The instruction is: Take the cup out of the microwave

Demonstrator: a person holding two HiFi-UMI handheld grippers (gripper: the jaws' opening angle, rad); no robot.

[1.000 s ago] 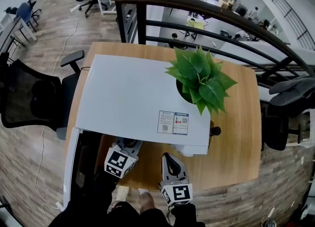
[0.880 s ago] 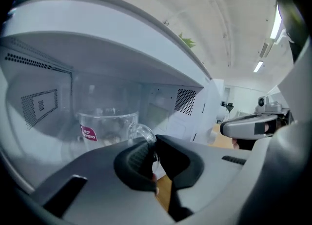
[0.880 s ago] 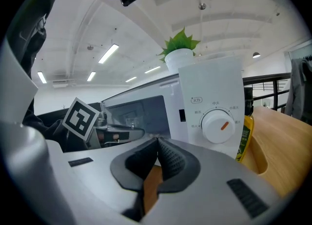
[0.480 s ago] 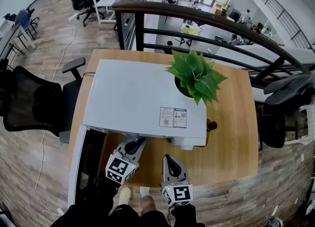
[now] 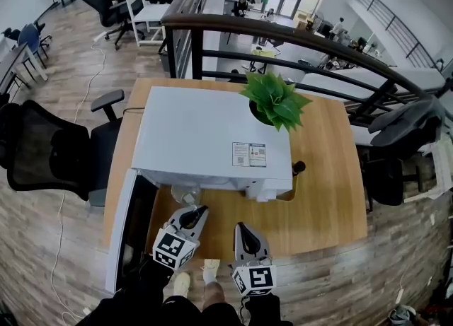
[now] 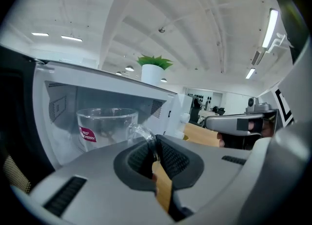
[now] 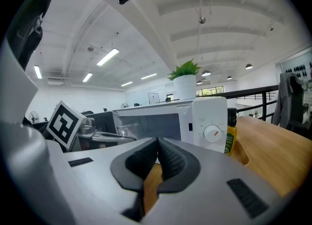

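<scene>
While the left gripper (image 6: 155, 147) clamps its handle (image 6: 139, 132), the glass cup (image 6: 105, 125) sits just beyond, at the microwave (image 5: 212, 134) mouth; right gripper (image 7: 156, 153) closed, empty.

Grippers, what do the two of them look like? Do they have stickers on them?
Both are smooth grey plastic shells. The left gripper and the right gripper each end in two black ribbed pads. Each carries a white cube with a black square marker, a bit like a sticker. No cables show. The person's sleeves are dark.
</scene>
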